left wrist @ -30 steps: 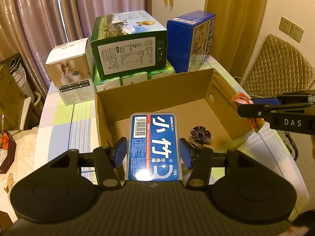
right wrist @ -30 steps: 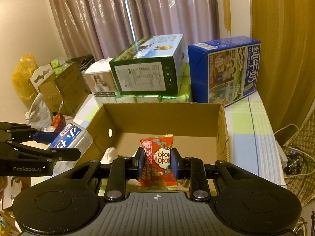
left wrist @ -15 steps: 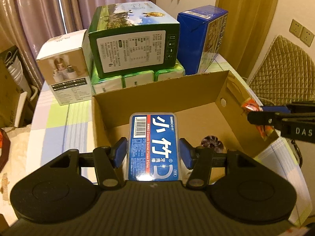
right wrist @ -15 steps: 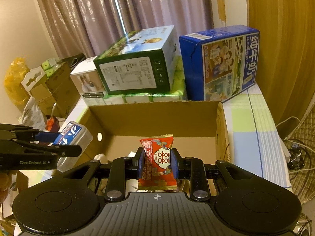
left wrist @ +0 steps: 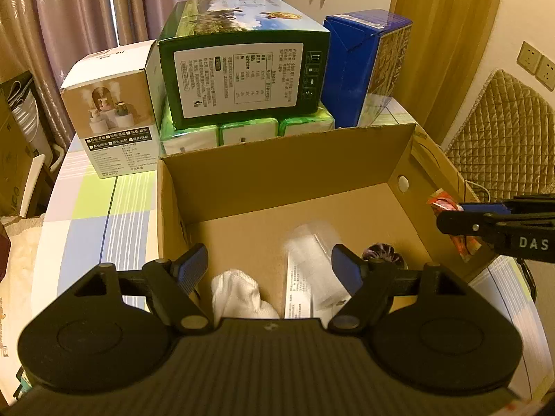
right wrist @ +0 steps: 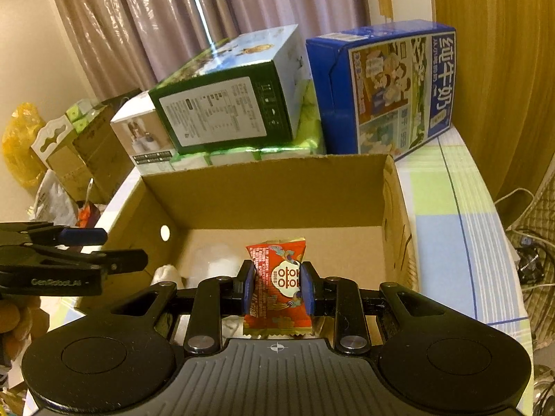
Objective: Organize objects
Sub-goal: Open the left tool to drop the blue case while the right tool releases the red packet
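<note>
The left gripper (left wrist: 269,265) is spread wide w/ nothing between its blue pads. It hangs over the near edge of the cardboard box (left wrist: 284,166). Just under it, inside the box, is a clear plastic floss pick case (left wrist: 314,270). It looks blurry, label side down, so only the white back w/ small print shows. Next to it on the left is a white cloth (left wrist: 239,293). On the right, a small dark purple round thing (left wrist: 380,253) sits on the box floor; can't tell what it is.

The right gripper (right wrist: 277,287) is pinching a red snack packet (right wrist: 277,277) w/ gold edges. The packet stands upright between the pads, over the near part of the box. From the left cam, the packet (left wrist: 451,222) is just past the box's right wall.

Behind the box, 3 boxes stand on a checked tablecloth (left wrist: 93,208): a white humidifier box (left wrist: 111,111), a green box (left wrist: 242,69) on top of green tissue packs (left wrist: 246,133), & a blue milk box (right wrist: 388,86). Curtains (right wrist: 208,17) hang at the back.
</note>
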`<state>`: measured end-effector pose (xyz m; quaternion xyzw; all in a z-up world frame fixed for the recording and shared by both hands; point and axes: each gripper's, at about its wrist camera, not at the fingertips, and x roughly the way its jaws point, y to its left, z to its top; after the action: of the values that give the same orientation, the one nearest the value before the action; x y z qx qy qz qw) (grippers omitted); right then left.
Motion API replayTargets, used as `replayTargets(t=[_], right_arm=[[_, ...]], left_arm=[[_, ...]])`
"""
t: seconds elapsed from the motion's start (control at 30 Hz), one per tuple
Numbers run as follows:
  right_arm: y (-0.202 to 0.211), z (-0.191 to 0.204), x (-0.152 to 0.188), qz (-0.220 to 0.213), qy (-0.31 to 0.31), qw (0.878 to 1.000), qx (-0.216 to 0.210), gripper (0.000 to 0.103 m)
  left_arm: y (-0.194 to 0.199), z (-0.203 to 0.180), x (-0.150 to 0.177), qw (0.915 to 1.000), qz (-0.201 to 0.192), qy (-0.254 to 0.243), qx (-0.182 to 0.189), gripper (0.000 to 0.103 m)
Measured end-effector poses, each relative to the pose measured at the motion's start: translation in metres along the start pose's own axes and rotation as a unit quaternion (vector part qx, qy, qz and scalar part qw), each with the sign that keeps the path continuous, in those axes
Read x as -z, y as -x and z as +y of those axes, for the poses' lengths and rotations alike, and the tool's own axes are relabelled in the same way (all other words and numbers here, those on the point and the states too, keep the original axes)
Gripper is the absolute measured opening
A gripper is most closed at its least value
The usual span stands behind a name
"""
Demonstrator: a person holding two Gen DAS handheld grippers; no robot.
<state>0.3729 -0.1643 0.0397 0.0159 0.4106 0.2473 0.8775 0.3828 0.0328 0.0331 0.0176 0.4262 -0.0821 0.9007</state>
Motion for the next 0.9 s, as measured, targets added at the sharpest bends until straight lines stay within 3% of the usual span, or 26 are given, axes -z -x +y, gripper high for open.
replayTargets(t=[0.3,0.4,0.7,0.9], right_arm=[[-0.001,-0.001,-0.004,-0.021,-0.01,1.0,-0.018,0.028],[0.003,-0.007,-0.005,-0.041,-0.032,0.998,-0.026,0.067],[0.035,-0.01,0.013,-0.047,-0.043,0.998,-0.024,0.068],[0.074,-0.002,0.041,-0.05,-0.048,0.997,-0.023,0.076]], left_arm=[[0.008,0.0,0.003,1.0,-0.009,0.001,0.001,0.075],[0.014,0.0,0.006,0.9999,-0.015,0.001,-0.003,0.078],[0.043,-0.004,0.029,0.9995,-0.029,0.013,-0.004,0.081],[0.076,-0.013,0.056,0.9987,-0.037,0.036,0.006,0.086]])
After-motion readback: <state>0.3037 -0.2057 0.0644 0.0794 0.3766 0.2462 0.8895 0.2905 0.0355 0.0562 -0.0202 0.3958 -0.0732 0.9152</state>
